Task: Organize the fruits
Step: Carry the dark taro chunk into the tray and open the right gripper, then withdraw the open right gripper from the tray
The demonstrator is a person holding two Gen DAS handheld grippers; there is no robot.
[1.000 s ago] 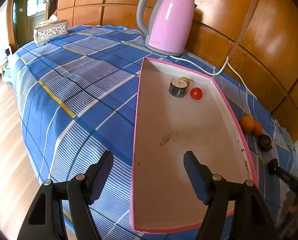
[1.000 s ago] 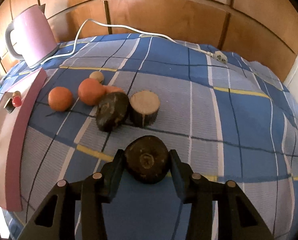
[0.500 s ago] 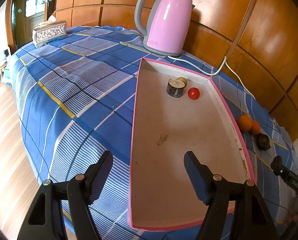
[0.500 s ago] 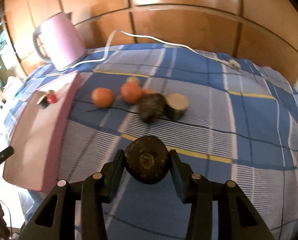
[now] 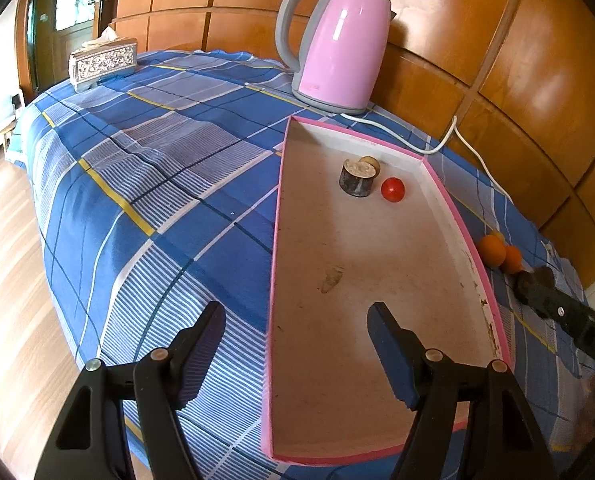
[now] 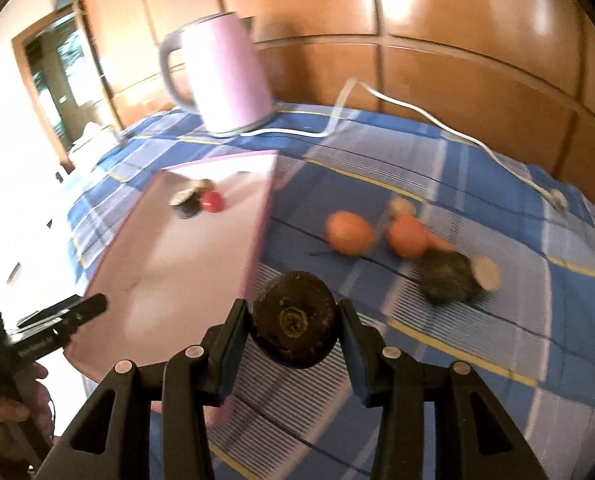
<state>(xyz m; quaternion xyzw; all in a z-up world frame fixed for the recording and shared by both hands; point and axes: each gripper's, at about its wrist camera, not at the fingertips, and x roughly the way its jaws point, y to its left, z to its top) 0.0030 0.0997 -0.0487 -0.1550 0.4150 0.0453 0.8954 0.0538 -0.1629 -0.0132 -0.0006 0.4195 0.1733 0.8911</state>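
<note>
My right gripper (image 6: pixel 293 322) is shut on a dark brown round fruit (image 6: pixel 293 320) and holds it above the cloth, just right of the pink-rimmed tray (image 6: pixel 257 236). My left gripper (image 5: pixel 295 330) is open and empty over the tray's near left edge (image 5: pixel 275 240). In the tray lie a wood-like round piece (image 5: pixel 357 178), a small tan fruit (image 5: pixel 371 162) behind it and a red fruit (image 5: pixel 392 189). On the cloth right of the tray lie two orange fruits (image 6: pixel 349 232) (image 6: pixel 407 236), another dark fruit (image 6: pixel 445 282) and a cut wood-like piece (image 6: pixel 486 274).
A pink kettle (image 5: pixel 337 40) stands behind the tray, its white cord (image 6: pixel 417 112) trailing right across the blue checked cloth. A tissue box (image 5: pixel 101 62) sits at the far left. Wooden wall panels run behind. The table edge and wood floor lie to the left.
My right gripper has lifted the dark fruit and swung left toward the tray. The left gripper has barely moved; the right gripper's tip now shows at the left wrist view's right edge.
</note>
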